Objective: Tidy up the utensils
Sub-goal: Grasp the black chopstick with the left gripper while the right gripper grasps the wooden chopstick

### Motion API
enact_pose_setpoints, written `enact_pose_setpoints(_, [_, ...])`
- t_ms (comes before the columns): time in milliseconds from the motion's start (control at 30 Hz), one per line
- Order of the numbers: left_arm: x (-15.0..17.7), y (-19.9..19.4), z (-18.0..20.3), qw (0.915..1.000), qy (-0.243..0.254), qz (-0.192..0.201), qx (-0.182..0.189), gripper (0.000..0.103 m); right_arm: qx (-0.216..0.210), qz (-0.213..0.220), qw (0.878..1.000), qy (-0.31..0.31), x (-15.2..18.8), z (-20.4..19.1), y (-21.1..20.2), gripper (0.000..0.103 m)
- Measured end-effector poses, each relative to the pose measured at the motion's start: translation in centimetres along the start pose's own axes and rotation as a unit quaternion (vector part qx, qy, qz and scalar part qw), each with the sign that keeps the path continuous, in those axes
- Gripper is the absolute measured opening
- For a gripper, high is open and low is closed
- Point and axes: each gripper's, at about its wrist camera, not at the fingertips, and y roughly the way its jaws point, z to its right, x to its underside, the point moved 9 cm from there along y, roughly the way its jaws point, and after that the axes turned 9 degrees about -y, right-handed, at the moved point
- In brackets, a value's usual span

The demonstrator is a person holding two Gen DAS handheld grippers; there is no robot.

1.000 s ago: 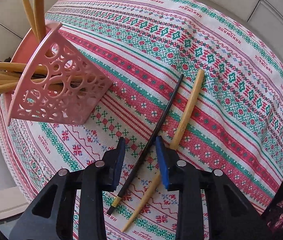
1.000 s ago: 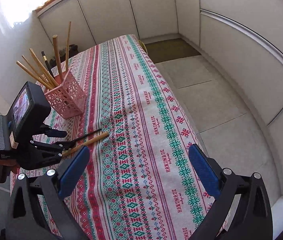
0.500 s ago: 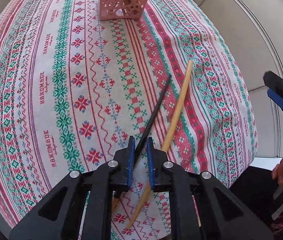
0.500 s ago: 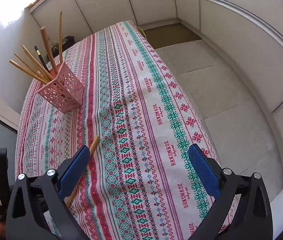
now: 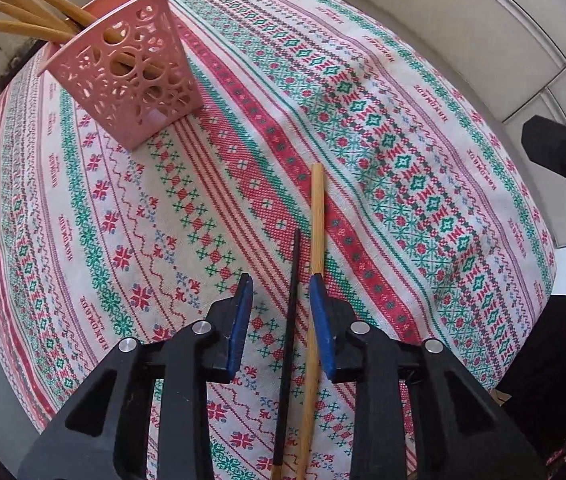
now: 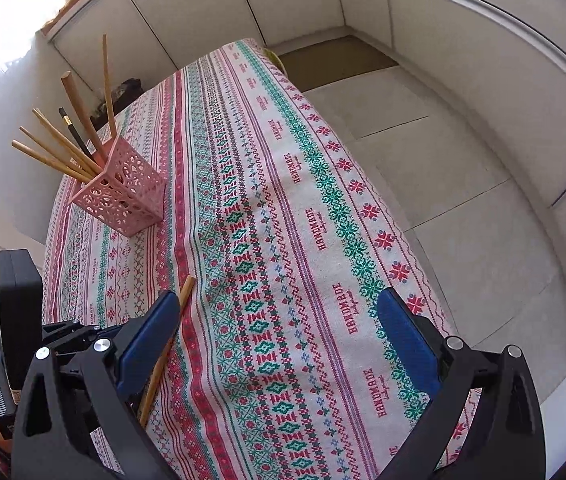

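At far left on the patterned tablecloth (image 5: pixel 383 128) stands the pink perforated holder (image 5: pixel 131 80), upright, with several bamboo sticks (image 5: pixel 39 12) and one dark stick leaning out of it; their upper ends are cut off by the left wrist frame. Nearer, centre: left gripper (image 5: pixel 281 308) points down over the cloth, blue pads parted and just widened. The black chopstick (image 5: pixel 292 304) lies between the pads, touching neither as far as can be seen. The bamboo chopstick (image 5: pixel 316 216) lies just right of it, partly hidden behind the right-hand pad; the near ends of both run out of frame. Right: right gripper (image 6: pixel 279 344) hangs wide open over the cloth, nothing between its pads. Its left finger covers part of the bamboo chopstick in the right wrist view; the black one is not visible there.
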Motion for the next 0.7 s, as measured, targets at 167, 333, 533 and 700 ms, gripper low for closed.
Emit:
enact_pose_setpoints(167, [0.0, 1.7, 2.9, 0.9987, 0.047, -0.018, -0.004, 0.027, -0.001, -0.008, 1.000, -0.001, 0.2, -0.2, 0.3, 0.096])
enact_pose_setpoints(333, [0.0, 0.9, 1.2, 0.9977, -0.042, 0.005, 0.052, 0.020, 0.005, -0.009, 1.000, -0.006, 0.4, -0.8, 0.5, 0.096])
enact_pose_setpoints(533, [-0.2, -0.8, -0.1, 0.9934, -0.066, 0.010, 0.093, 0.027, 0.007, -0.012, 1.000, 0.002, 0.4, -0.7, 0.8, 0.096])
enact_pose_setpoints(700, [-0.6, 0.6, -0.4, 0.9974, -0.038, 0.001, 0.061, 0.024, 0.004, -0.017, 1.000, -0.009, 0.5, -1.4, 1.0, 0.096])
